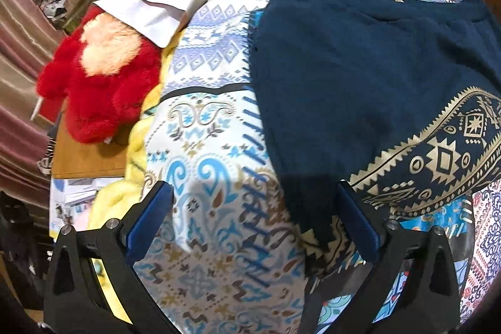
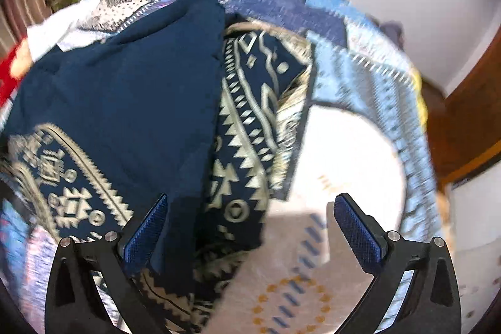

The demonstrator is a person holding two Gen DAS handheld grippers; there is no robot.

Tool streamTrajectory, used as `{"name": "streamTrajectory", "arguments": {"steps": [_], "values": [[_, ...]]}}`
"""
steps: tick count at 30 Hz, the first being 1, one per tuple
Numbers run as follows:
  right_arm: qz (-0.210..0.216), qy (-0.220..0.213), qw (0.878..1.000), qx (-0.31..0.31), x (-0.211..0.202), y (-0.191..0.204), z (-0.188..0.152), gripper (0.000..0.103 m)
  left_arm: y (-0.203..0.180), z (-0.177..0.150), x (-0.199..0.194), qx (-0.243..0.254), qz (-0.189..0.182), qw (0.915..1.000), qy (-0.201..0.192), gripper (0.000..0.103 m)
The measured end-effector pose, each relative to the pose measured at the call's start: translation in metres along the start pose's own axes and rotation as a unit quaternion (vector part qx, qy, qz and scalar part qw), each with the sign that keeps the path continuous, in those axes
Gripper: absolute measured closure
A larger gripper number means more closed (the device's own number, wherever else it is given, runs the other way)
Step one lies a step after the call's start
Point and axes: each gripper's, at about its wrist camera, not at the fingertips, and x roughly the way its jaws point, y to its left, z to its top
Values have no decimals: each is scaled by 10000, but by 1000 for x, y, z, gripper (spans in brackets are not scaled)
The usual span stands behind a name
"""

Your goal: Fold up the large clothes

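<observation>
Navy garment [image 1: 344,77] with gold trim is lying folded on the patchwork bedspread [image 1: 213,58]. Left hand-held gripper [image 1: 255,221] and right hand-held gripper [image 2: 250,227] are hovering over the garment, jaws spread wide, gripping nothing.

Your navy garment [image 1: 350,77] with its gold geometric border band lies spread on the patterned bedspread [image 1: 213,121], one plain layer folded over the printed part [image 2: 250,121], its printed hem nearest you, rumpled along the fold.
</observation>
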Motion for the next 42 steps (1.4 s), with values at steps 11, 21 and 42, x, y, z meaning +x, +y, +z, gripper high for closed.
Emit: {"name": "streamTrajectory", "arguments": {"steps": [11,21,42], "values": [[-607,-281,9977,-111,-53,-4,-7,0,10,-5,-72,-192,526,9956,-746,0],[654,-942,9929,311,-132,9,1,0,-19,-25,-109,-1170,-916,9815,-1205,0],[1038,-45,9920,-718,-17,80,-14,0,-51,-34,26,-3383,-3341,8797,-49,0]]}}
